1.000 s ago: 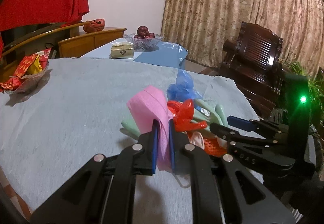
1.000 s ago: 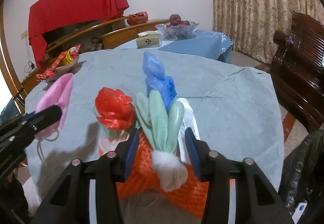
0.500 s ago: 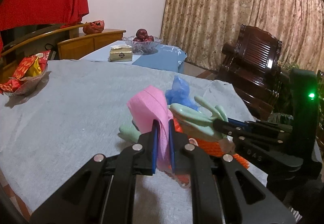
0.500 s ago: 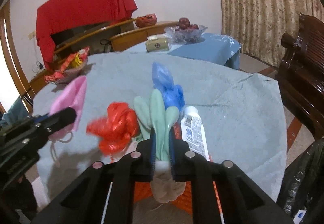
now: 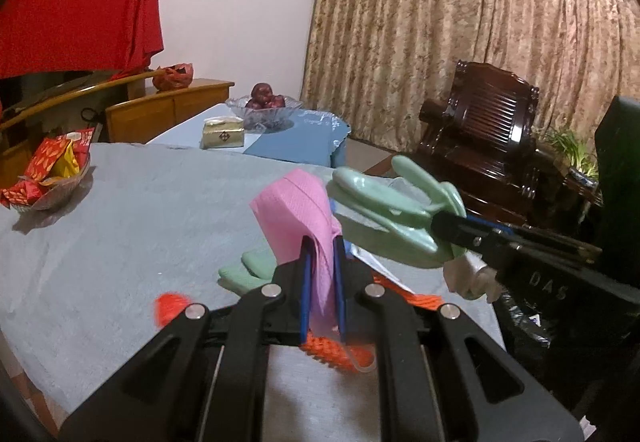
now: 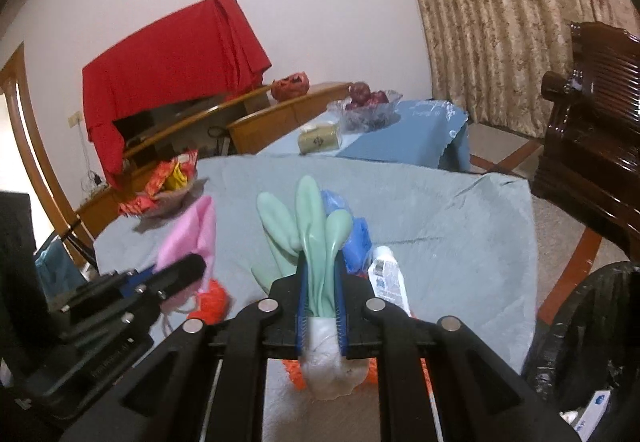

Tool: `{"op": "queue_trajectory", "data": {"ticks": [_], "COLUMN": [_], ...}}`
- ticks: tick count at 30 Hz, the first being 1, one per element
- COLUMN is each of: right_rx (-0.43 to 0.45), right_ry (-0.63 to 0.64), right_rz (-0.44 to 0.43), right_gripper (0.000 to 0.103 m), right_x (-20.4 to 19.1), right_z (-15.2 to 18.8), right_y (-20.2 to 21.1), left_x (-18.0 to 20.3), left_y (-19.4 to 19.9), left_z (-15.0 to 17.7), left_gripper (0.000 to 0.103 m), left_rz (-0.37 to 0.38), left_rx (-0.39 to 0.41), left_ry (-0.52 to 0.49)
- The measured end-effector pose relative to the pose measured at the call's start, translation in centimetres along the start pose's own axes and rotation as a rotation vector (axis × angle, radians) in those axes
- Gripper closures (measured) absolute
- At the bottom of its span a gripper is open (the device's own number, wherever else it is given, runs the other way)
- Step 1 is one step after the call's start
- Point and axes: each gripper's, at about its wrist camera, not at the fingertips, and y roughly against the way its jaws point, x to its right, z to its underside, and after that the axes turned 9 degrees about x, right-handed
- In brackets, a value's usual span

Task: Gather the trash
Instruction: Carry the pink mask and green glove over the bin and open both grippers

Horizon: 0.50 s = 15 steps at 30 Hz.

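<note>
My left gripper (image 5: 322,274) is shut on a pink face mask (image 5: 296,210) and holds it above the table. My right gripper (image 6: 320,290) is shut on a green rubber glove (image 6: 312,218), lifted off the table; the glove also shows in the left wrist view (image 5: 384,214). On the grey tablecloth (image 5: 120,226) lie a second green glove (image 5: 248,270), an orange mesh net (image 5: 336,350), a blue plastic bag (image 6: 356,234), a white tube (image 6: 388,278) and a red scrap (image 5: 168,306). The pink mask also shows in the right wrist view (image 6: 192,234).
A black trash bag (image 6: 592,342) stands open at the table's right side. A bowl of red snack packets (image 5: 52,170) sits at the far left. Behind are a blue-covered table with a tissue box (image 5: 222,132) and a fruit bowl (image 5: 264,108). A dark wooden chair (image 5: 488,138) stands right.
My right gripper closed on the green glove and lifted it off the pile. The red scrap dropped away to the left. My left gripper keeps its hold on the pink mask.
</note>
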Motion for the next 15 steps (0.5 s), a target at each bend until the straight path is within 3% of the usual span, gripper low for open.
{"op": "queue_trajectory", "data": {"ticks": [15], "right_rx": [0.085], "right_ry": [-0.009], "right_rz": [0.122], "right_gripper": [0.091], "right_x": [3.4], "right_z": [-0.8], "right_y": [7.3], "left_x": [6.5], "left_y": [0.8], "left_z": [-0.4], "left_gripper": [0.094], "left_rz": [0.134], "left_rx": [0.013], "left_ry": [-0.042]}}
